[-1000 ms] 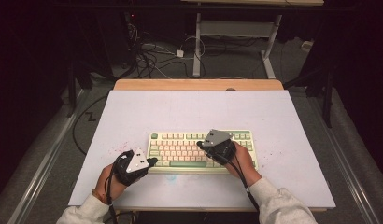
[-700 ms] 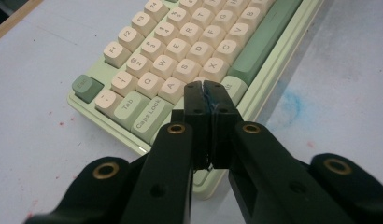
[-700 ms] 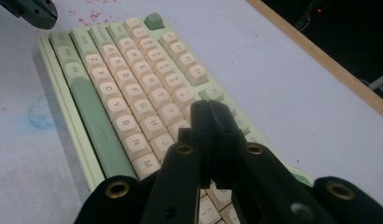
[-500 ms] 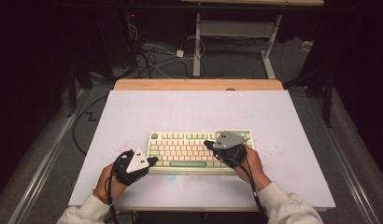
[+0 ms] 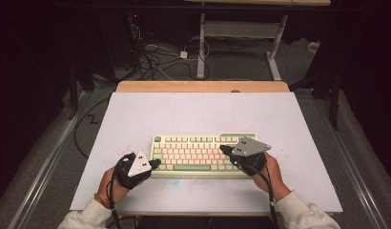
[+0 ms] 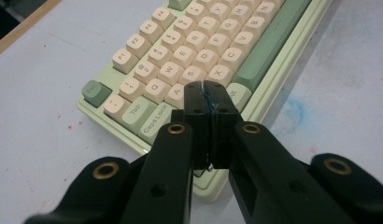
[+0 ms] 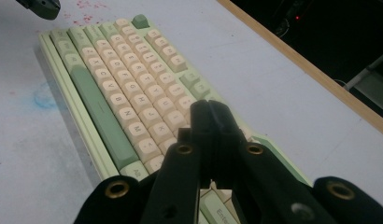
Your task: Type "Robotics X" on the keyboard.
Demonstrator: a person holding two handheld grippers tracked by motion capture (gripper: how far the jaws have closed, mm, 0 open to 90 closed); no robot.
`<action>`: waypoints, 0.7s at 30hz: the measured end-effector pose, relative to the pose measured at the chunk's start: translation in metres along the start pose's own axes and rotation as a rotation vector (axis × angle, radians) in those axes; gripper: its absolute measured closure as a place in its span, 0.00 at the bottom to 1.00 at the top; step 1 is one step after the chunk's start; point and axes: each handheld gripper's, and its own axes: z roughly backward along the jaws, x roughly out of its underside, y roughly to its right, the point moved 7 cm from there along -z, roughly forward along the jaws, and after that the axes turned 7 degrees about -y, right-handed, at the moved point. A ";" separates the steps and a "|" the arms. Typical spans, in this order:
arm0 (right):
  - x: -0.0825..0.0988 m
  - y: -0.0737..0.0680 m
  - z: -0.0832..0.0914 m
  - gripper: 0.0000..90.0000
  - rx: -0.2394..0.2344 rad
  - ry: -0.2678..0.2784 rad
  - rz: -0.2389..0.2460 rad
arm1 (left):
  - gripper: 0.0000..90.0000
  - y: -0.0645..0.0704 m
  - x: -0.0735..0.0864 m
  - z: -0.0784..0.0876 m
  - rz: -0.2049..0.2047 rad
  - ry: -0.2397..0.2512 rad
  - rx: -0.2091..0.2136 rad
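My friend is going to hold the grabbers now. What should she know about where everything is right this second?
Left gripper: shut, nothing between its jaws, tips over the keyboard's near left corner, around the A and Z keys.
Right gripper: shut, holding nothing, tips over the right part of the keyboard, near the end of the letter rows.
Keyboard: lies flat on the white table, long green space bar toward the person.
Done: both grippers are in place above the keys. Whether any key has been pressed cannot be told.
Left: probably pressing keys with the closed tips; go gently, straight down.
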 end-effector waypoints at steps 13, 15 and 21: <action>0.019 0.006 0.022 1.00 0.029 -0.009 -0.015 | 0.96 0.004 -0.007 -0.001 -0.010 0.016 0.001; 0.022 0.006 0.025 1.00 0.035 -0.011 -0.015 | 0.97 0.005 -0.009 -0.002 -0.016 0.017 0.003; 0.033 0.005 0.033 1.00 0.038 -0.019 -0.023 | 0.96 0.010 -0.020 -0.005 -0.024 0.028 0.019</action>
